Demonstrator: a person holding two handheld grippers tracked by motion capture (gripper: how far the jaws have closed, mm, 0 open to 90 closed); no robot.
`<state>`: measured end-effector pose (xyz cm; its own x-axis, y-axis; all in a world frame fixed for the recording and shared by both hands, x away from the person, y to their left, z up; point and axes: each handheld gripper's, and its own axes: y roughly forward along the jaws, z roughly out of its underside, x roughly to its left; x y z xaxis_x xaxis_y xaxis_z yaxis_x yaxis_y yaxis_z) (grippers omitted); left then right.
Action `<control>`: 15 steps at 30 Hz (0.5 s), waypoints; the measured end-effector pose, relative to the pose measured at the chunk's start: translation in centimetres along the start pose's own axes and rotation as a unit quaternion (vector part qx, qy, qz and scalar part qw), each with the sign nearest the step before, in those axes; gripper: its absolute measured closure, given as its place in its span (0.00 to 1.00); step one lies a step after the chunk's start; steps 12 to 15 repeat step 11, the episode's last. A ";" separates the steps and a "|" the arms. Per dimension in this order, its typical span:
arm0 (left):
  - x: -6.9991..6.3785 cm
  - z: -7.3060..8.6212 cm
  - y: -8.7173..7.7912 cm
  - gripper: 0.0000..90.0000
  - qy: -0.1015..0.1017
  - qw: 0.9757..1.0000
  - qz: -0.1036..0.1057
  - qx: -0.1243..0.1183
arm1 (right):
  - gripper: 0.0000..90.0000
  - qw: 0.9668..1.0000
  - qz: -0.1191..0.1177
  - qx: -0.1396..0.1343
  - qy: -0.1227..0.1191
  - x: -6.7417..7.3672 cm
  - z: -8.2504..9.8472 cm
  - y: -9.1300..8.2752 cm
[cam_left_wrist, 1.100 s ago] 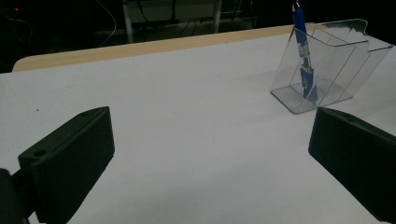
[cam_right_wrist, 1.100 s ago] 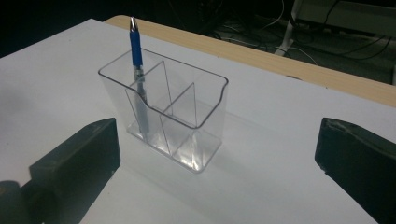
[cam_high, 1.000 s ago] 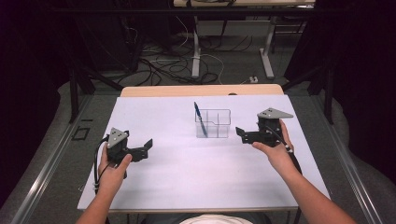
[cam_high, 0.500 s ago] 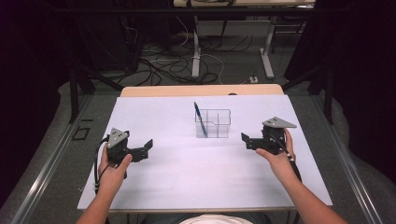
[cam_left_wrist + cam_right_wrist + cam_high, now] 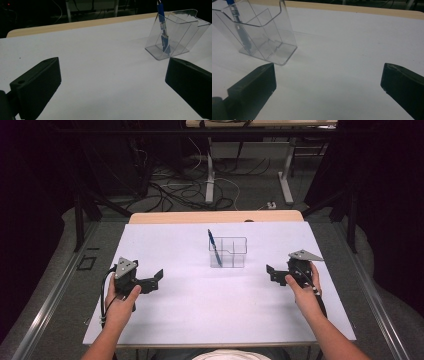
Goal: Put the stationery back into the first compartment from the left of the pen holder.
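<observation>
Blue pen (image 5: pixel 214 247) sits in clear organizer (image 5: pixel 231 252); both claws (image 5: pixel 159 276) (image 5: pixel 270 272) spread, empty, flanking. Looks finished; next, park them.

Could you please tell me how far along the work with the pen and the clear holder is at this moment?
Done, it seems: the pen stands tilted in the holder, in its left compartment in the high view. In hand: nothing; the left gripper and the right gripper are open, apart from the holder. Left: apparently nothing on the table to put away.
</observation>
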<state>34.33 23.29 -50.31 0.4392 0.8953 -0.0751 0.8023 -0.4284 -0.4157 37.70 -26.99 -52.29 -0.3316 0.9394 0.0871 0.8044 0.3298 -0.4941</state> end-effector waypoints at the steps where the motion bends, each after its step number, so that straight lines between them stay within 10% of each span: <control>1: 0.0 0.0 0.0 0.00 0.000 1.000 0.000 0.000 | 0.00 1.000 0.002 -0.001 -0.001 -0.2 0.1 0.1; 15: 0.1 0.0 0.1 0.00 0.003 1.000 -0.001 0.001 | 0.00 1.000 0.010 0.008 0.020 -1.3 0.4 0.3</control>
